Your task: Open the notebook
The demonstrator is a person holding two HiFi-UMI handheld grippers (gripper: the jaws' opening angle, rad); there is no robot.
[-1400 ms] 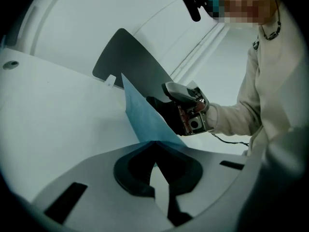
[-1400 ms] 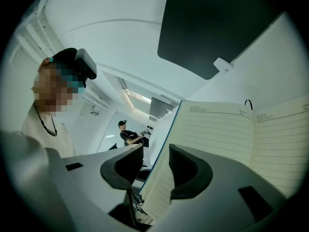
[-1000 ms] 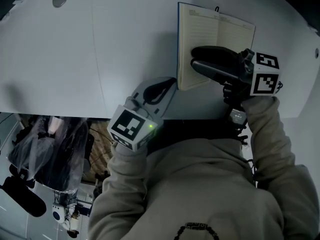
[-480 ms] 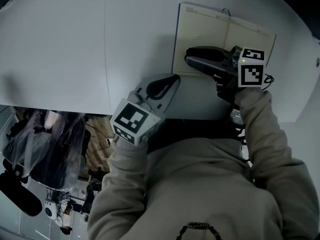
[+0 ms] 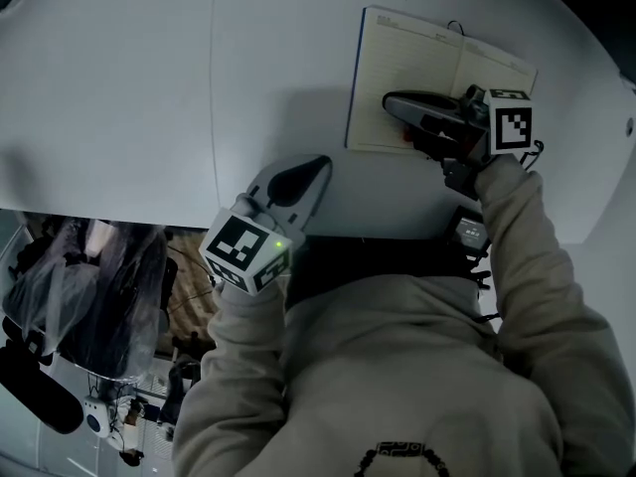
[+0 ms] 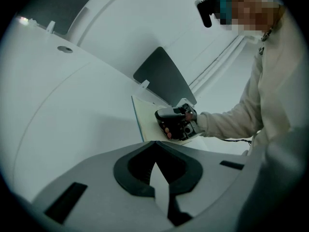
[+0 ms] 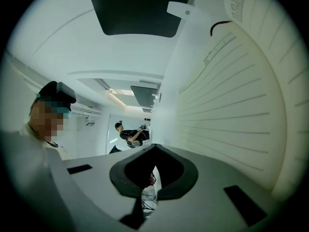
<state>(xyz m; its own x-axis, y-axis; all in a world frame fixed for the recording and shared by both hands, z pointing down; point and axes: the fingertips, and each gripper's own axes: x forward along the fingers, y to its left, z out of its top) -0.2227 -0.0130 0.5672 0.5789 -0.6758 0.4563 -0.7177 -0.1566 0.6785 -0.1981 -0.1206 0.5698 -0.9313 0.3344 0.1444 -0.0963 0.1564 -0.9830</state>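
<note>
Our right claw (image 5: 390, 101) is closed on nothing, and we hold it low over the left page. Our left claw (image 5: 320, 163) is closed and empty too, near the front edge. We see the white worktop (image 5: 139, 97) carrying the notebook (image 5: 407, 58), which lies open toward its far right. A thin dark ribbon (image 7: 219, 25) curls at the notebook's top.

Right tool (image 7: 154, 151), jaws together, close beside lined notebook page (image 7: 231, 105)

notebook (image 7: 231, 95) | right side cut off (right gripper view); print (image 7: 236, 3) illegible
</note>
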